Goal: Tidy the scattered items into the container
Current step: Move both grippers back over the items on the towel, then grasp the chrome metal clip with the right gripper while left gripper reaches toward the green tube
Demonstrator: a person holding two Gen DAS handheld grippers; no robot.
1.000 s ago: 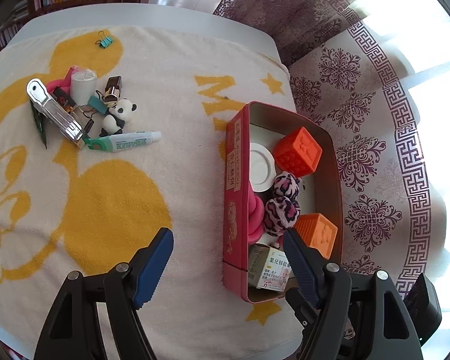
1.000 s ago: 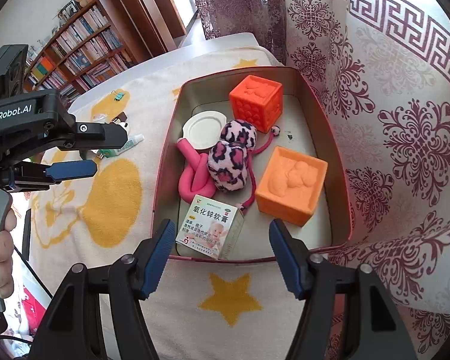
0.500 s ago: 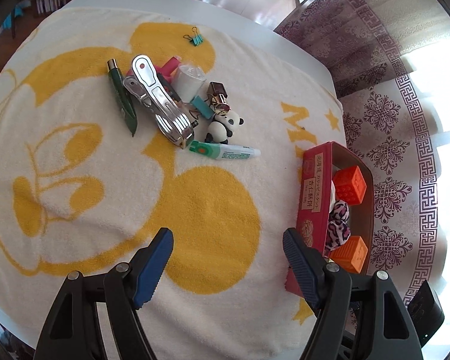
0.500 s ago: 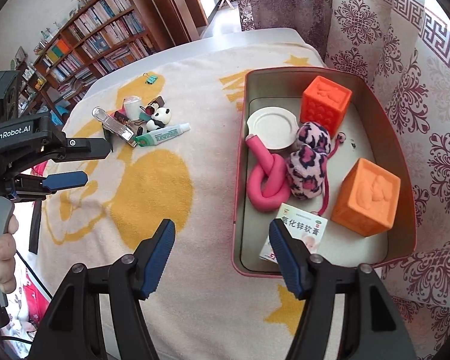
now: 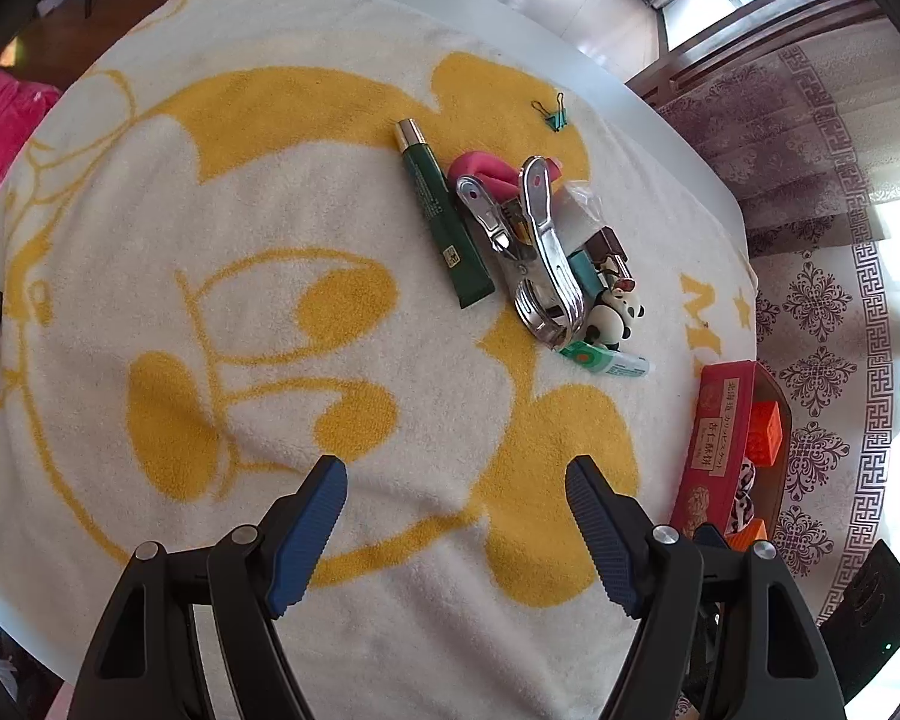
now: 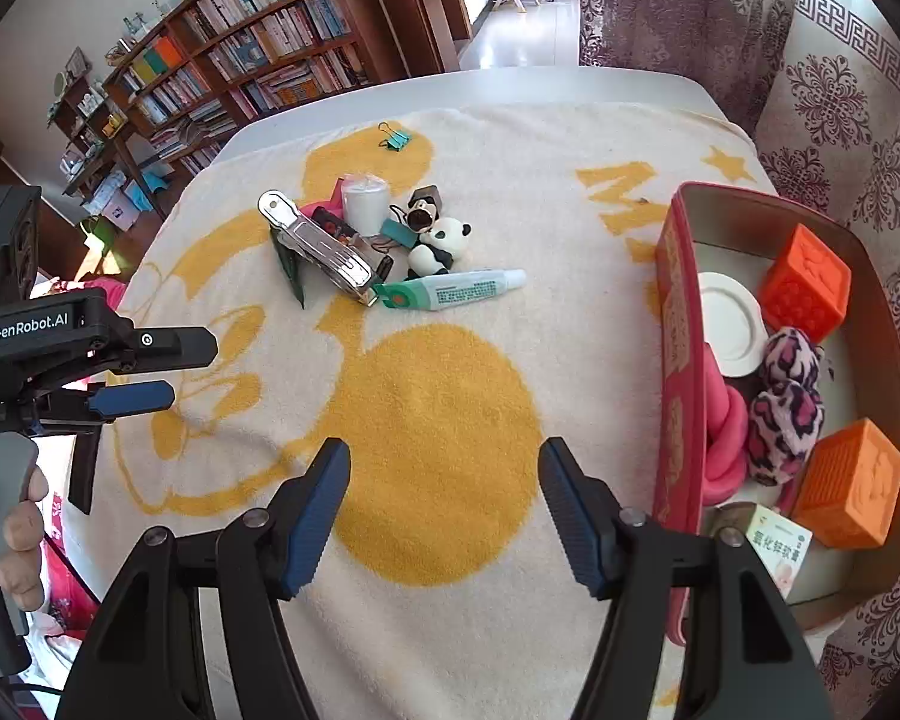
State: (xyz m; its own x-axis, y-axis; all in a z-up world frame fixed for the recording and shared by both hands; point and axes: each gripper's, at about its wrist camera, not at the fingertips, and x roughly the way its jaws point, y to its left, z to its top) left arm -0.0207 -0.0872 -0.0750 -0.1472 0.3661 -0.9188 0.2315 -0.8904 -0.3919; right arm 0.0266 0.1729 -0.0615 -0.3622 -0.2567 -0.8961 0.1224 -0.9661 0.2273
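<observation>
- Far on the towel (image 6: 450,420): scattered pile, with metal clip (image 6: 318,252), panda (image 6: 441,246), white tube (image 6: 456,294).
- Right: red container (image 6: 675,324), orange cubes inside.
- Near: left gripper (image 5: 456,531) and right gripper (image 6: 444,510), fingers spread, empty.

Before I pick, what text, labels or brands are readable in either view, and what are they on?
"GenRobot.AI": black body of the left gripper.
"氧化锌软膏": small white carton in the red tin container.
"M": yellow letter on the cream towel.
White-and-green tube, dark green tube, container's side label: too blurred.
</observation>
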